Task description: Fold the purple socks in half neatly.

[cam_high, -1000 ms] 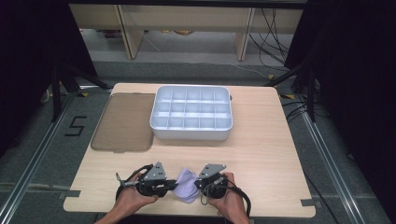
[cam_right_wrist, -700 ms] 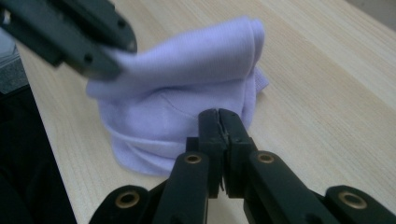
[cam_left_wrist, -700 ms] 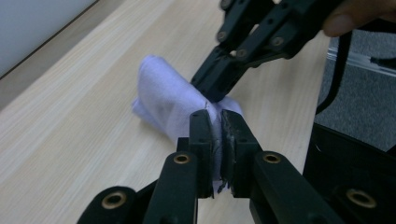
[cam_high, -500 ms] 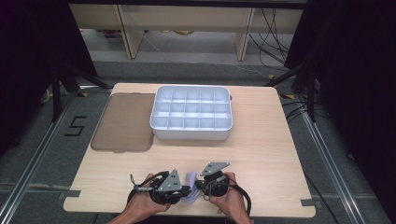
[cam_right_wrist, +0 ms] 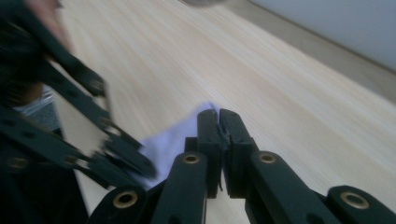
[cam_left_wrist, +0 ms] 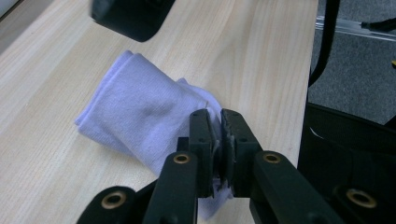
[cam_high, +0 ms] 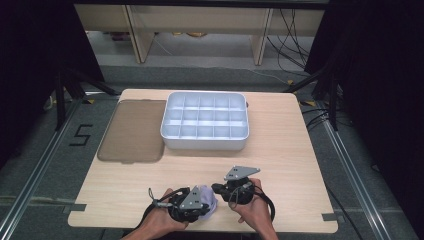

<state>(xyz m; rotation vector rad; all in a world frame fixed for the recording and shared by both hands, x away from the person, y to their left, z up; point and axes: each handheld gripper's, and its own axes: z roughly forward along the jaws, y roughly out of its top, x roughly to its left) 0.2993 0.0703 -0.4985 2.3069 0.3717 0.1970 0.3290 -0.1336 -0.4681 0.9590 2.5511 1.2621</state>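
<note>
Two sets of fingers are pressed together: the left gripper (cam_left_wrist: 219,140) pinches the lilac sock (cam_left_wrist: 140,116), the right gripper (cam_right_wrist: 218,135) looks clamped on its edge. It lies near the table's (cam_high: 280,165) front edge. Probably folding; next, the divided tray (cam_high: 205,121). Motion blur hides the right grip.

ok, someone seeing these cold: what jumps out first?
Probably the lilac folded cloth at the near edge of the table, with the left gripper shut on one end of it and the right gripper closed right beside it. Next, the white compartment tray at the table's far middle, its cells looking empty, with a flat brown lid lying just to its left.
</note>
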